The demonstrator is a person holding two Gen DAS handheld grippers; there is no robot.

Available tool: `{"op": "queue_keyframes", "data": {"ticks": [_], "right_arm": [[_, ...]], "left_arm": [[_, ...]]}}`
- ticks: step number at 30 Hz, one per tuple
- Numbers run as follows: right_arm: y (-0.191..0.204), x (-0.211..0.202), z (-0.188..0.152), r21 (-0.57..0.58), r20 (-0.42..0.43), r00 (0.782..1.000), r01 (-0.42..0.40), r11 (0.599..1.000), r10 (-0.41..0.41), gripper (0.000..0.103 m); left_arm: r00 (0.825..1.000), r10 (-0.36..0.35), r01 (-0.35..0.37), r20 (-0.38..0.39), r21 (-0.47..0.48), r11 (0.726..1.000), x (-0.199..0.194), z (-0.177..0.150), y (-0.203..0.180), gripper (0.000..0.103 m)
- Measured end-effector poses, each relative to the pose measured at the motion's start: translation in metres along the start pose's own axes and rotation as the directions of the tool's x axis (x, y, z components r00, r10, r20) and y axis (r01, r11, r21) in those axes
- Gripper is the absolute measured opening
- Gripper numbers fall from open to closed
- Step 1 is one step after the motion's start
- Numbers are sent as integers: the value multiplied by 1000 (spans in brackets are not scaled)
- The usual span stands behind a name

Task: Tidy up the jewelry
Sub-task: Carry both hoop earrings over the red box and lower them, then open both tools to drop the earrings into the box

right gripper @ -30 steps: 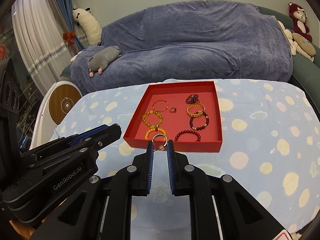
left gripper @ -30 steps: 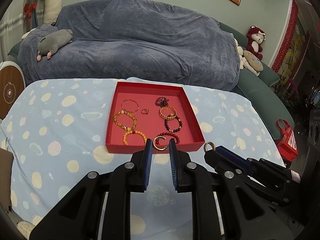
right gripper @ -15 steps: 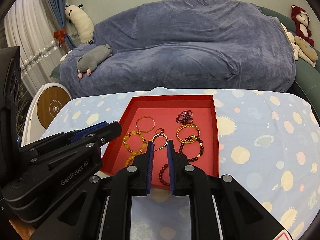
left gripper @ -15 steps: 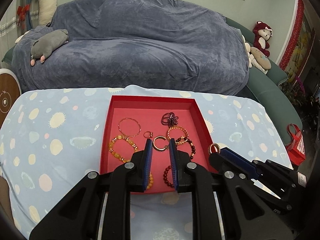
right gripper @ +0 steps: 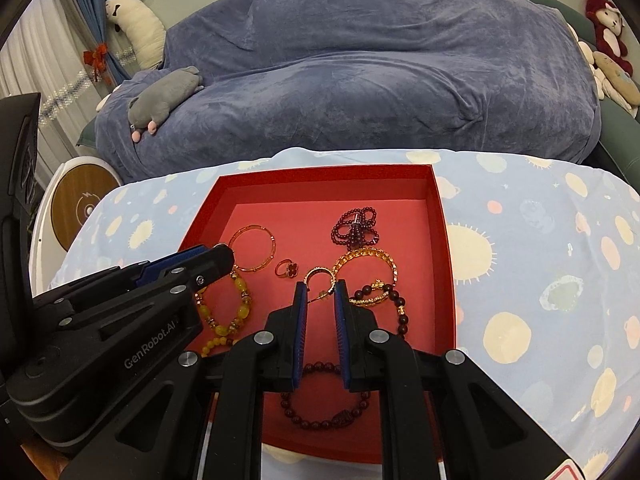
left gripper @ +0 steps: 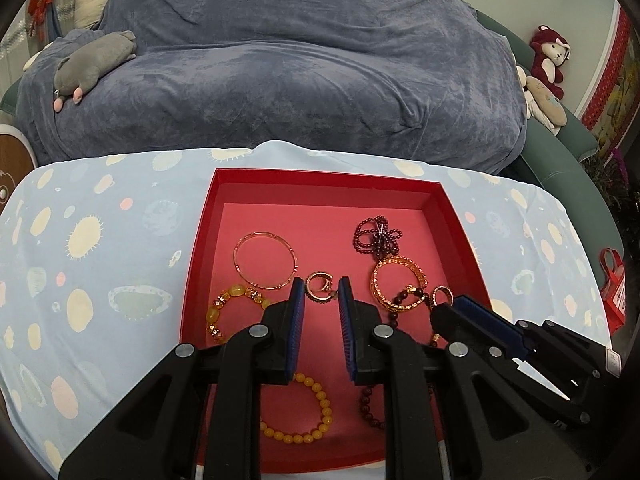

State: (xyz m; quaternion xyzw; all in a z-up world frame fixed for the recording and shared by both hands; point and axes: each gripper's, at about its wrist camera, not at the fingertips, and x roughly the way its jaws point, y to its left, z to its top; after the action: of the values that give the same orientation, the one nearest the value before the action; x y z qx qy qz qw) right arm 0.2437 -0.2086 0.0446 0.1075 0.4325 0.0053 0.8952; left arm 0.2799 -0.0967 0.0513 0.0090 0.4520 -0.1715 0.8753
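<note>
Left wrist view: left gripper is clenched on a gold open ring, hanging over the middle of the red tray. Only this view shows the yellow bead bracelet lying whole under the jaws; in the right view the left gripper's body blocks most of it. The small red-stone ring on the tray floor shows clearly only in the right wrist view.

Right wrist view: right gripper is clenched on a thin gold hoop ring, also above the tray, just beside the gold bangle. The dark red bead bracelet lies whole below its fingers. The purple bead cluster and the thin rose-gold bangle sit toward the far wall.

Versus a second ago: both grippers were short of the tray's near wall, over the spotted blue cloth; now both are well over the tray floor and lower. Grips unchanged, same rings held.

Writing: "GenRobot.AI" on the left gripper's body, readable in the right view.
</note>
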Motion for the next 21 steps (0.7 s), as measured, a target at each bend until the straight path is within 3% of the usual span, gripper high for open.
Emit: {"op": "queue_keyframes", "data": {"ticks": [21], "right_arm": [[-2, 41, -2, 9, -55, 998, 0, 1000, 0, 13]], "left_arm": [[998, 39, -39, -44, 1, 999, 37, -4, 12, 17]]}}
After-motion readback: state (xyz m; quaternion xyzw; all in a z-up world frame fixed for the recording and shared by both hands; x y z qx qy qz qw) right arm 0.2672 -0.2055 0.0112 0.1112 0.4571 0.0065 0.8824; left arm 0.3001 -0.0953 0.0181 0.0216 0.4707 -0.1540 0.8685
